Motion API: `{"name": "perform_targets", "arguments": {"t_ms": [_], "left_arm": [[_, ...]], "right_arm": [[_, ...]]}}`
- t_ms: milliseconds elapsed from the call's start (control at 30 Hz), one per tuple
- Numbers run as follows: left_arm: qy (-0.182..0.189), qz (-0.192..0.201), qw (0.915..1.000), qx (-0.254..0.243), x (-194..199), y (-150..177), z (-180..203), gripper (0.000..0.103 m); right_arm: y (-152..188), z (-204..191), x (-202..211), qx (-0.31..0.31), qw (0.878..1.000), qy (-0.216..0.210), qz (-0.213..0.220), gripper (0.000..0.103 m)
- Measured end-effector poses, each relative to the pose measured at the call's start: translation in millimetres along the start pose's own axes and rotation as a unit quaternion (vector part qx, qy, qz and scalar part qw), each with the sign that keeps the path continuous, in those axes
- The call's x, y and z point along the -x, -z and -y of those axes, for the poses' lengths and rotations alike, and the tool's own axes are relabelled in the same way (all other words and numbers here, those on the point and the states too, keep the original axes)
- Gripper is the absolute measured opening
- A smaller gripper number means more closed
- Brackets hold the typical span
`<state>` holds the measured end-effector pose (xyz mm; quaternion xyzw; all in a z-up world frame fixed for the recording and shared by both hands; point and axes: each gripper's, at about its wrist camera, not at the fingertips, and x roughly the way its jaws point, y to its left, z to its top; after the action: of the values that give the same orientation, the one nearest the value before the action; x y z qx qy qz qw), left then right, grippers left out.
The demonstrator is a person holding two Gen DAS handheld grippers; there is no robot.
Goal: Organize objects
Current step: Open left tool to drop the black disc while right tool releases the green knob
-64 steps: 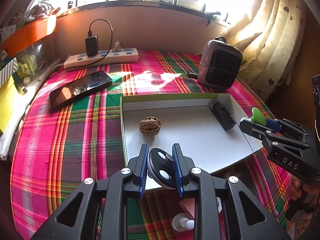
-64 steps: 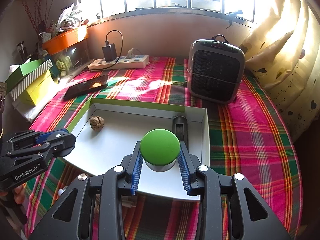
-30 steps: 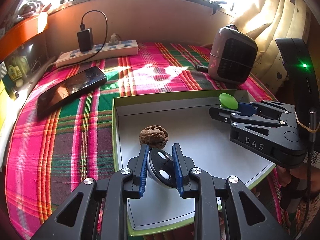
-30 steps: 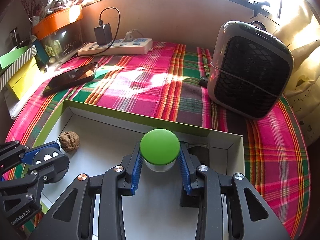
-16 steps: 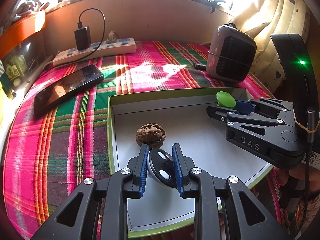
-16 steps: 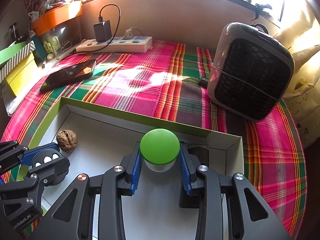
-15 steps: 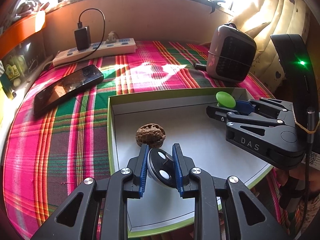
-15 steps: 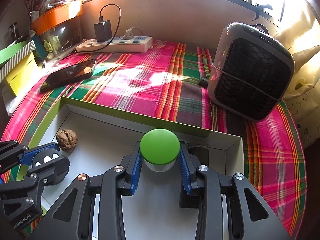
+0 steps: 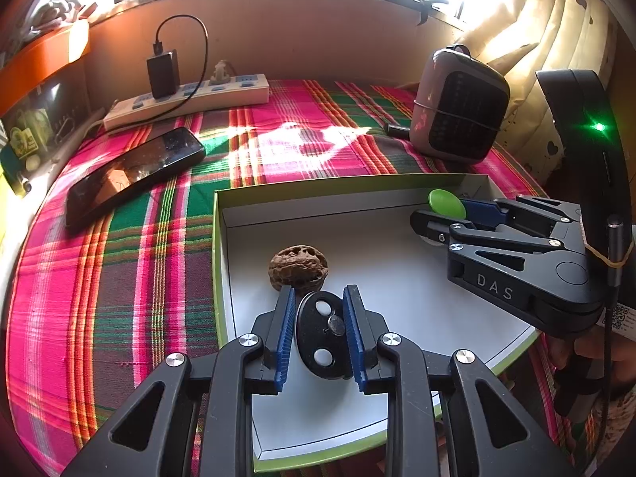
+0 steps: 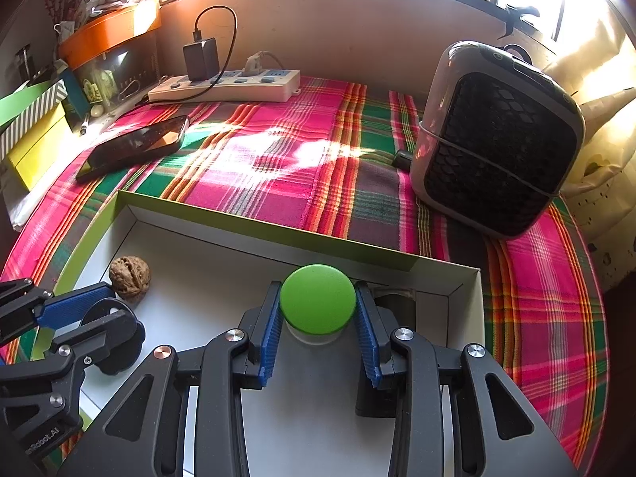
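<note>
A white box with a green rim (image 9: 218,246) (image 10: 246,222) lies on the plaid cloth. A walnut (image 9: 298,268) (image 10: 130,277) sits inside at its left. My left gripper (image 9: 320,332) is shut on a black disc with white buttons (image 9: 324,334), just behind the walnut over the box floor. My right gripper (image 10: 318,326) is shut on a green-lidded jar (image 10: 318,298) (image 9: 446,203) near the box's far right corner. A black object (image 10: 397,306) lies in that corner, mostly hidden behind the right gripper.
A smartphone (image 9: 131,177) (image 10: 135,147) lies left of the box. A power strip with charger (image 9: 187,97) (image 10: 226,83) lies along the back wall. A small heater (image 9: 459,107) (image 10: 497,139) stands at the back right. Boxes and clutter (image 10: 35,127) line the left edge.
Both grippers have moved from the box's near edge forward and down into the box with their objects. In the last half second they barely move.
</note>
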<state>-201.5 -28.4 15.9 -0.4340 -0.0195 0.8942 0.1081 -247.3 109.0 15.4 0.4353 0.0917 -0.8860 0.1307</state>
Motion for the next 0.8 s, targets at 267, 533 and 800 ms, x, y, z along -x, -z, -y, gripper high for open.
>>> {"name": "perform_targets", "arguments": {"t_ms": [267, 533, 800], "left_arm": [[0.008, -0.001, 1.0000, 0.000, 0.4, 0.5, 1.0, 0.029], [0.008, 0.001, 1.0000, 0.001, 1.6, 1.0, 2.1, 0.034], [0.008, 0.009, 0.9999, 0.007, 13.4, 4.0, -0.2, 0.038]], "right_arm": [[0.9, 0.9, 1.5, -0.007, 1.000, -0.003, 0.003, 0.046], [1.4, 1.3, 7.6, -0.015, 1.000, -0.006, 0.012, 0.051], [6.3, 1.3, 18.6, -0.024, 0.999, -0.011, 0.021, 0.056]]}}
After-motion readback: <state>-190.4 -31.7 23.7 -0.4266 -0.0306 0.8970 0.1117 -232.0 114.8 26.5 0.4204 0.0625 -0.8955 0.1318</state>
